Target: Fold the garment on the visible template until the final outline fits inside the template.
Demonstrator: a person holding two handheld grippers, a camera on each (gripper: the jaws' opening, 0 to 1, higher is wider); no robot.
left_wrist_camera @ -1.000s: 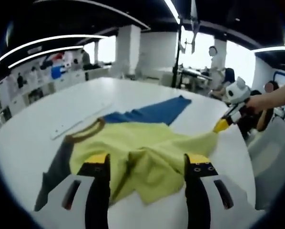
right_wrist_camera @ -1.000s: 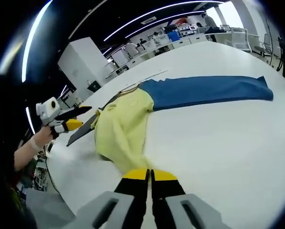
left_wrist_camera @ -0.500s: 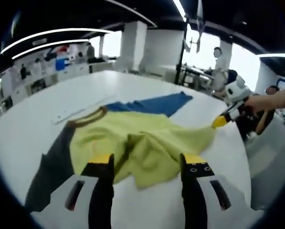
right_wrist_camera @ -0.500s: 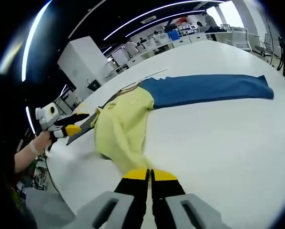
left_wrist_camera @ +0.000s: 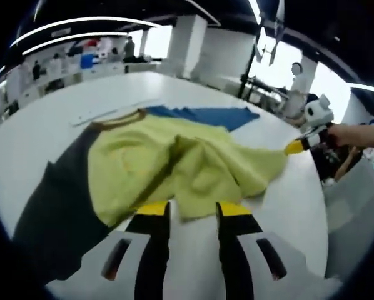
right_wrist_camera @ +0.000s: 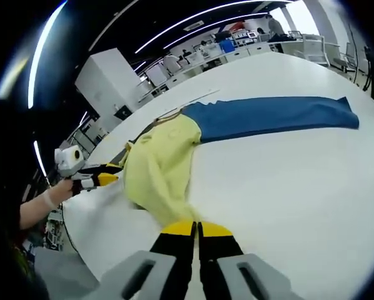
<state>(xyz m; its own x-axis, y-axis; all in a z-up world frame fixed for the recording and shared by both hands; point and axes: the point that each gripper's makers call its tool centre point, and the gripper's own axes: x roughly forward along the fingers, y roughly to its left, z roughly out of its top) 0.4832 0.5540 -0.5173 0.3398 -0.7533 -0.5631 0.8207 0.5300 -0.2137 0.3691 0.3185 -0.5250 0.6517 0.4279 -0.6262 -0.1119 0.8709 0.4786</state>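
Note:
A garment with a yellow body (left_wrist_camera: 174,156), a brown collar (left_wrist_camera: 118,120), a blue sleeve (left_wrist_camera: 206,115) and a dark grey sleeve (left_wrist_camera: 49,200) lies rumpled on the white table. My left gripper (left_wrist_camera: 193,209) is open at the near hem, its jaws drawn partly together with the yellow edge between the tips. My right gripper (right_wrist_camera: 196,230) is shut on a corner of the yellow body (right_wrist_camera: 159,165). It enters the left gripper view from the right (left_wrist_camera: 293,148), pulling that corner out. The left gripper (right_wrist_camera: 106,178) is low at the garment's far edge in the right gripper view. The blue sleeve (right_wrist_camera: 274,115) lies stretched flat.
A thin white strip (left_wrist_camera: 112,112) lies on the table (left_wrist_camera: 24,137) beyond the collar, also seen as a strip (right_wrist_camera: 199,95) in the right gripper view. The table's edge curves close on the right (left_wrist_camera: 318,206). People (left_wrist_camera: 296,81) and desks stand behind. A hand (left_wrist_camera: 356,134) holds the right gripper.
My left gripper has come down and in towards the near hem, and its jaws have narrowed to about half their earlier gap. The right gripper has stayed shut on the corner.

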